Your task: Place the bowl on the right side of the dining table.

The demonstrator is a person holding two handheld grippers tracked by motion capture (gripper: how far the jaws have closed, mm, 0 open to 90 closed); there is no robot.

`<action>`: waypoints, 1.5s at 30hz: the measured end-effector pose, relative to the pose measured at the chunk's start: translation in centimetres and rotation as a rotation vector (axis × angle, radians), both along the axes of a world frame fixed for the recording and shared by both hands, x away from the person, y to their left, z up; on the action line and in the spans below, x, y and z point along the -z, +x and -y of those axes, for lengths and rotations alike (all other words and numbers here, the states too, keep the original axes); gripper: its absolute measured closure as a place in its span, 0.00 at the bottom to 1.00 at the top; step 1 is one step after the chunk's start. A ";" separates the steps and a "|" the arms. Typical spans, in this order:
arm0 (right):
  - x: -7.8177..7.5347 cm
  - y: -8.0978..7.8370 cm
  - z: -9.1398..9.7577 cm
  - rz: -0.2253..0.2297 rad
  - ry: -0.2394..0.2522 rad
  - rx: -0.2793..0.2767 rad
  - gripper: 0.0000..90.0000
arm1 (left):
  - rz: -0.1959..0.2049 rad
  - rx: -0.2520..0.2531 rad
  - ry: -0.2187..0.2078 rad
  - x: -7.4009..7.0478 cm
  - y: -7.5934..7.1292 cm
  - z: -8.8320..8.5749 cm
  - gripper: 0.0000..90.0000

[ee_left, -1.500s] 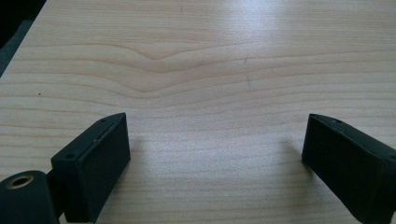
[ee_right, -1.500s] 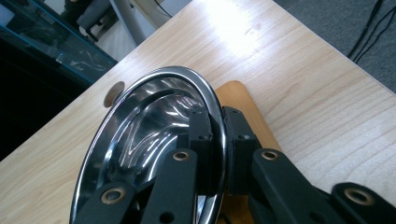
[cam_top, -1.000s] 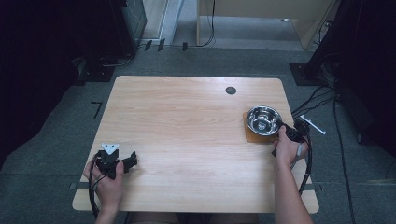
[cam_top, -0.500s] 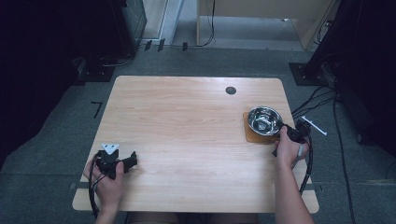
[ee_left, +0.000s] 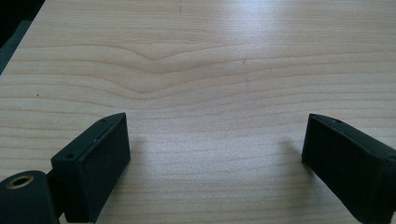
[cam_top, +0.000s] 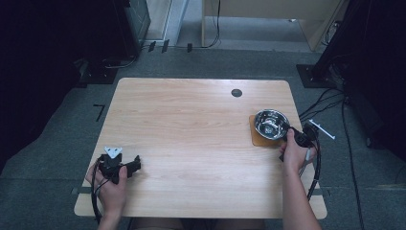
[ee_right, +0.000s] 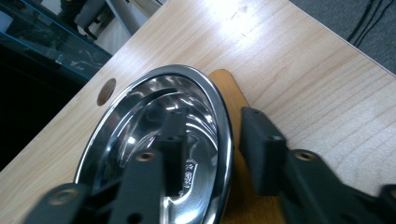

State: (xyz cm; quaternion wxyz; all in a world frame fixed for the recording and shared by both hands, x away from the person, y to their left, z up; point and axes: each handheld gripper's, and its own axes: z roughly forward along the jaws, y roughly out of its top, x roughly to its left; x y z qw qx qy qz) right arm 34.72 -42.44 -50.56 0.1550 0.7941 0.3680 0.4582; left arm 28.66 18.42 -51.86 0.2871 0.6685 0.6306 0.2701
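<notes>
The round polished steel bowl point(ee_right: 154, 149) gleams mirror-glossy on a flat brown wooden coaster point(ee_right: 231, 98); the pale grained wooden counter point(cam_top: 191, 129) looks smooth, softly sheened.

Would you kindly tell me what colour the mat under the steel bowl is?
Orange-brown mat, clearest in the high view.

You are working at a light wooden table point(cam_top: 191, 124) with visible grain and a small dark round grommet hole point(cam_top: 236, 93) near its far edge. It stands on grey carpet point(cam_top: 62, 143). A short black tape mark point(cam_top: 99, 111) sits on the floor off the table's left side. Beyond the far edge you have a pale wooden cabinet point(cam_top: 268, 21) with a black cable hanging in front of it. Dark equipment stands point(cam_top: 330, 62) crowd the right, with black cables point(cam_top: 349, 139) trailing over the carpet; the left side falls into deep shadow. Overhead light glares off the tabletop.
</notes>
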 end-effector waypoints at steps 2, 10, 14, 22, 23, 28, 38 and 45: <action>-0.1 -0.1 -0.2 -0.002 -0.021 0.002 0.52 | 0.000 0.000 0.000 0.0 0.0 0.0 0.08; -0.6 -0.5 -0.6 0.001 -0.103 -0.055 0.33 | -0.001 0.000 0.000 0.0 0.0 0.0 0.08; -0.9 -0.8 -0.9 -0.004 -0.143 -0.045 0.32 | 0.000 0.000 0.000 0.0 0.0 0.0 0.08; -1.5 -1.3 -1.3 -0.013 -0.220 -0.056 0.30 | -0.001 0.000 0.000 0.0 0.0 0.0 0.08; -1.5 -1.4 -1.4 -0.011 -0.230 -0.064 0.29 | -0.001 0.000 0.000 0.0 0.0 0.0 0.08; -1.8 -1.9 -1.8 -0.003 -0.279 -0.095 0.29 | -0.001 0.000 0.000 0.0 0.0 0.0 0.08; -2.1 -2.5 -2.6 -0.006 -0.371 -0.147 0.27 | -0.001 0.000 0.000 0.0 0.0 0.0 0.08; -2.3 -3.0 -3.1 -0.006 -0.407 -0.159 0.25 | -0.001 0.000 0.000 0.0 0.0 0.0 0.08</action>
